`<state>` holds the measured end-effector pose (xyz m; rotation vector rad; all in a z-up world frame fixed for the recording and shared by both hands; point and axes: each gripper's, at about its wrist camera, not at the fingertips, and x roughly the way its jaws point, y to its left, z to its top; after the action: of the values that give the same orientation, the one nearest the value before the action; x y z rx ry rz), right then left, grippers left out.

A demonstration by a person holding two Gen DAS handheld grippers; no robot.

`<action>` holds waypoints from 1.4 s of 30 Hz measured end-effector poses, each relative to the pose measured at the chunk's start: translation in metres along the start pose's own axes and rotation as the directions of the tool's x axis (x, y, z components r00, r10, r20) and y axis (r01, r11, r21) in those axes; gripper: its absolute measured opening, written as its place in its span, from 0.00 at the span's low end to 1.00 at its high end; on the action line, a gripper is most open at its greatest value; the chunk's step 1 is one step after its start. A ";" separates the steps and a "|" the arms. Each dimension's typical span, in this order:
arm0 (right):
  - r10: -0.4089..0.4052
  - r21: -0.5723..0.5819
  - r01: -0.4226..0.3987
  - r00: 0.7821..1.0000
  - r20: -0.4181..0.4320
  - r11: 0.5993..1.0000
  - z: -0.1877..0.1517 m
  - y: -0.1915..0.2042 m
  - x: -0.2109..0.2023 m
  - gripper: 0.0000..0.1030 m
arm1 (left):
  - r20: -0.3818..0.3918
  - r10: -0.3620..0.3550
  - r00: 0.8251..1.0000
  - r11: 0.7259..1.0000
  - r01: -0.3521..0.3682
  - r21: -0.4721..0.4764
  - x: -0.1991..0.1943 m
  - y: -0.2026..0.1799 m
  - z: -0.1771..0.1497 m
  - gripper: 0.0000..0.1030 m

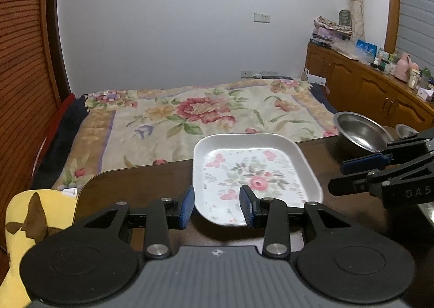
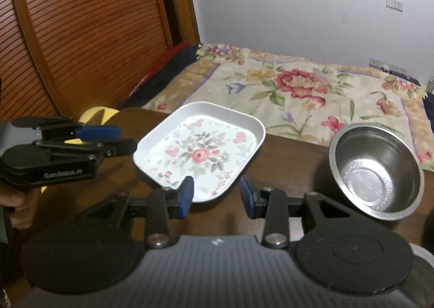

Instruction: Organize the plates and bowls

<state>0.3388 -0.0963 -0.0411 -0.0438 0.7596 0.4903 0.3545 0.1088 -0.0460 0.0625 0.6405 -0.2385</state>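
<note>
A white rectangular plate with a flower print [image 1: 252,175] [image 2: 200,150] lies on the dark wooden table [image 1: 141,186] [image 2: 293,161]. A steel bowl [image 2: 375,169] [image 1: 359,131] stands to its right near the table's far edge. My left gripper [image 1: 217,206] is open and empty, its fingertips just over the plate's near rim; it also shows in the right wrist view [image 2: 122,140]. My right gripper [image 2: 217,194] is open and empty at the plate's near right corner; it also shows in the left wrist view [image 1: 336,175].
A bed with a floral blanket [image 1: 206,115] [image 2: 312,91] lies beyond the table. A yellow cloth with brown butterflies [image 1: 32,221] sits off the table's left edge. A slatted wooden door [image 2: 81,31] is at left. A wooden cabinet with clutter [image 1: 379,85] is at right.
</note>
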 end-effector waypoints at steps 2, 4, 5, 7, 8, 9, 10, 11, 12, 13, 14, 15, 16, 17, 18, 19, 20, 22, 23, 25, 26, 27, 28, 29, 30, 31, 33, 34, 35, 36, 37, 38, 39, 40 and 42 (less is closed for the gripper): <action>-0.001 0.007 0.001 1.000 -0.020 1.000 0.003 -0.002 0.008 0.38 | -0.011 -0.003 1.000 1.000 0.002 -0.012 0.009 0.005 -0.001 0.38; 0.000 0.018 0.000 0.999 -0.039 1.000 0.004 -0.005 0.016 0.38 | -0.019 -0.002 1.000 1.000 0.002 -0.019 0.017 0.009 -0.003 0.38; 0.003 0.028 -0.002 0.999 -0.048 1.000 0.005 -0.006 0.019 0.38 | -0.023 -0.002 1.000 1.000 0.001 -0.024 0.021 0.011 -0.003 0.38; 0.009 0.047 -0.006 0.998 -0.066 0.999 0.006 -0.009 0.025 0.37 | -0.033 -0.006 0.999 0.999 0.004 -0.037 0.028 0.016 -0.004 0.38; 0.011 0.054 -0.007 0.997 -0.074 0.999 0.007 -0.010 0.028 0.37 | -0.038 -0.010 0.999 0.999 0.008 -0.047 0.032 0.018 -0.006 0.38; 0.010 0.058 -0.006 0.997 -0.081 0.998 0.008 -0.011 0.031 0.37 | -0.041 -0.015 0.999 0.998 0.013 -0.055 0.035 0.020 -0.006 0.38; 0.008 0.064 -0.003 0.996 -0.084 0.998 0.009 -0.011 0.032 0.37 | -0.044 -0.022 0.999 0.998 0.019 -0.063 0.038 0.022 -0.008 0.37; 0.004 0.066 0.002 0.996 -0.089 0.998 0.011 -0.012 0.034 0.37 | -0.047 -0.026 0.999 0.997 0.022 -0.072 0.040 0.024 -0.009 0.37; 0.001 0.062 0.005 0.995 -0.095 0.998 0.013 -0.012 0.035 0.36 | -0.050 -0.030 0.998 0.996 0.026 -0.080 0.042 0.027 -0.010 0.37; -0.005 0.056 0.010 0.995 -0.102 0.998 0.014 -0.012 0.037 0.36 | -0.052 -0.037 0.998 0.995 0.032 -0.090 0.043 0.029 -0.010 0.37; -0.010 0.052 0.016 0.994 -0.107 0.999 0.015 -0.013 0.040 0.36 | -0.053 -0.040 0.998 0.995 0.035 -0.096 0.045 0.030 -0.011 0.37; -0.015 0.046 0.020 0.994 -0.111 0.999 0.017 -0.013 0.041 0.36 | -0.051 -0.041 0.998 0.994 0.036 -0.098 0.045 0.030 -0.011 0.37; -0.016 0.044 0.022 0.993 -0.118 0.999 0.019 -0.014 0.043 0.36 | -0.049 -0.040 0.998 0.995 0.035 -0.097 0.045 0.030 -0.011 0.36; -0.016 0.048 0.022 0.992 -0.125 0.999 0.020 -0.015 0.045 0.35 | -0.048 -0.039 0.998 0.995 0.034 -0.097 0.046 0.030 -0.010 0.36; -0.014 0.051 0.021 0.991 -0.135 0.998 0.021 -0.017 0.048 0.35 | -0.048 -0.040 0.998 0.995 0.035 -0.098 0.047 0.031 -0.009 0.34; -0.009 0.056 0.017 0.990 -0.139 0.998 0.022 -0.019 0.049 0.35 | -0.047 -0.041 0.998 0.994 0.036 -0.100 0.047 0.031 -0.009 0.34; -0.008 0.060 0.017 0.990 -0.144 0.998 0.022 -0.020 0.050 0.35 | -0.047 -0.042 0.998 0.994 0.037 -0.101 0.047 0.031 -0.009 0.31; -0.004 0.065 0.015 0.987 -0.162 0.998 0.022 -0.021 0.054 0.32 | -0.046 -0.039 0.998 0.995 0.035 -0.098 0.048 0.031 -0.008 0.28; -0.005 0.061 0.016 0.986 -0.169 0.998 0.022 -0.021 0.055 0.31 | -0.046 -0.040 0.998 0.995 0.035 -0.096 0.049 0.031 -0.008 0.24; -0.014 0.044 0.022 0.984 -0.175 0.999 0.023 -0.019 0.057 0.28 | -0.046 -0.042 0.998 0.994 0.037 -0.098 0.050 0.032 -0.008 0.19; -0.016 0.036 0.023 0.984 -0.179 0.999 0.023 -0.018 0.057 0.25 | -0.046 -0.046 0.998 0.994 0.041 -0.101 0.050 0.032 -0.007 0.18; -0.014 0.030 0.020 0.983 -0.182 0.999 0.023 -0.017 0.058 0.19 | -0.046 -0.051 0.998 0.993 0.046 -0.105 0.051 0.032 -0.007 0.18; -0.020 0.020 0.024 0.983 -0.183 1.000 0.023 -0.015 0.058 0.17 | -0.049 -0.060 0.997 0.992 0.054 -0.112 0.051 0.032 -0.007 0.18; -0.028 0.007 0.030 0.983 -0.181 1.000 0.024 -0.013 0.058 0.17 | -0.051 -0.068 0.996 0.991 0.061 -0.120 0.051 0.033 -0.007 0.16; -0.030 -0.003 0.030 0.983 -0.183 1.000 0.024 -0.011 0.057 0.17 | -0.053 -0.074 0.996 0.990 0.067 -0.124 0.052 0.033 -0.006 0.14; -0.027 -0.004 0.027 0.982 -0.187 1.000 0.024 -0.010 0.058 0.17 | -0.055 -0.072 0.996 0.990 0.065 -0.122 0.052 0.033 -0.006 0.14; -0.027 -0.005 0.027 0.981 -0.190 1.000 0.024 -0.010 0.058 0.17 | -0.061 -0.071 0.996 0.991 0.064 -0.120 0.052 0.031 -0.005 0.11; -0.027 -0.007 0.026 0.982 -0.189 1.000 0.024 -0.010 0.058 0.17 | -0.063 -0.071 0.996 0.991 0.063 -0.117 0.051 0.031 -0.005 0.11; -0.027 -0.006 0.026 0.981 -0.190 1.000 0.024 -0.010 0.058 0.17 | -0.064 -0.070 0.995 0.992 0.063 -0.114 0.051 0.030 -0.005 0.11; -0.024 0.000 0.024 0.981 -0.190 1.000 0.024 -0.010 0.058 0.17 | -0.066 -0.070 0.995 0.992 0.063 -0.112 0.050 0.029 -0.006 0.11; -0.019 0.006 0.020 0.982 -0.190 1.000 0.023 -0.011 0.058 0.16 | -0.068 -0.073 0.995 0.991 0.065 -0.114 0.048 0.029 -0.007 0.11; -0.015 0.010 0.017 0.982 -0.189 1.000 0.023 -0.011 0.058 0.16 | -0.070 -0.075 0.995 0.991 0.067 -0.115 0.047 0.029 -0.007 0.11; -0.009 0.017 0.012 0.982 -0.187 1.000 0.022 -0.012 0.057 0.16 | -0.071 -0.078 0.994 0.991 0.069 -0.117 0.045 0.030 -0.008 0.11; -0.004 0.021 0.008 0.982 -0.187 1.000 0.021 -0.013 0.056 0.16 | -0.071 -0.078 0.994 0.991 0.069 -0.116 0.043 0.029 -0.009 0.11; 0.006 0.023 -0.001 0.983 -0.181 1.000 0.019 -0.012 0.052 0.16 | -0.070 -0.080 0.994 0.991 0.072 -0.114 0.037 0.029 -0.009 0.11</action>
<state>0.3884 -0.0812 -0.0639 -0.0669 0.9439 0.4854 0.3849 0.1307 -0.0752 -0.0610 0.7300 -0.2743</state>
